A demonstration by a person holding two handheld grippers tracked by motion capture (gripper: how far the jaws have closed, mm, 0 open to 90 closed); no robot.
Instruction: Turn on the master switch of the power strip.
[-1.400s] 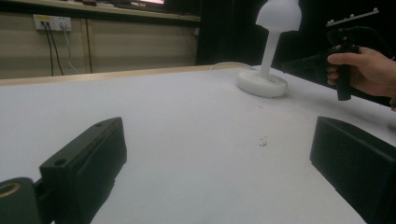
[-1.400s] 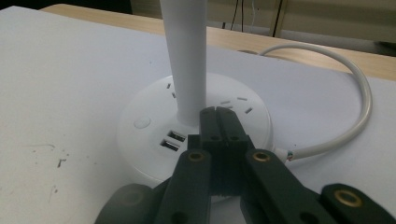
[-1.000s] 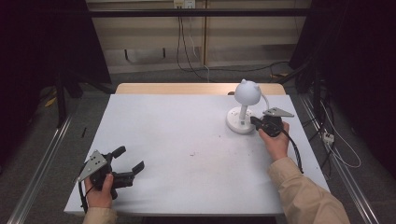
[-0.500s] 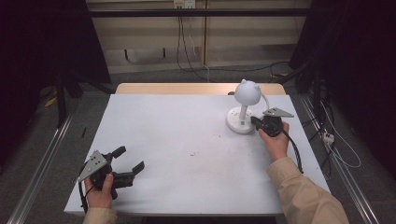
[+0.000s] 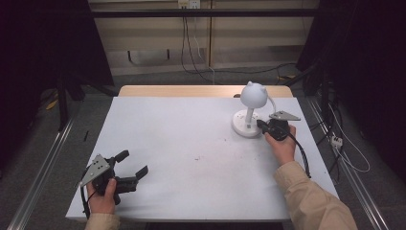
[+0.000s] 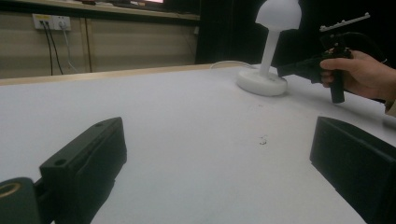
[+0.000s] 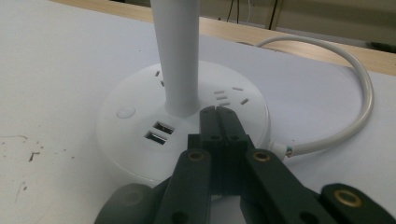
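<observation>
A white desk lamp [image 5: 251, 110] with a round head stands on a round base [image 7: 140, 135] at the table's right rear. The base carries two USB ports [image 7: 159, 132], a small round button [image 7: 125, 112] and socket slots. My right gripper [image 7: 218, 114] is shut, its joined tips resting over the top of the base just right of the lamp's stem [image 7: 180, 56]; it also shows in the high view [image 5: 261, 124] and the left gripper view [image 6: 282, 71]. My left gripper [image 5: 134, 164] stands open over the table's near left corner, nothing between its jaws [image 6: 210, 154].
The lamp's white cable [image 7: 359, 98] curves away behind the base toward the table's wooden back edge [image 5: 201, 90]. The white tabletop [image 5: 191, 143] bears a few small dark marks [image 5: 196, 158] near its middle. Wall sockets and cables [image 5: 189, 28] hang behind the table.
</observation>
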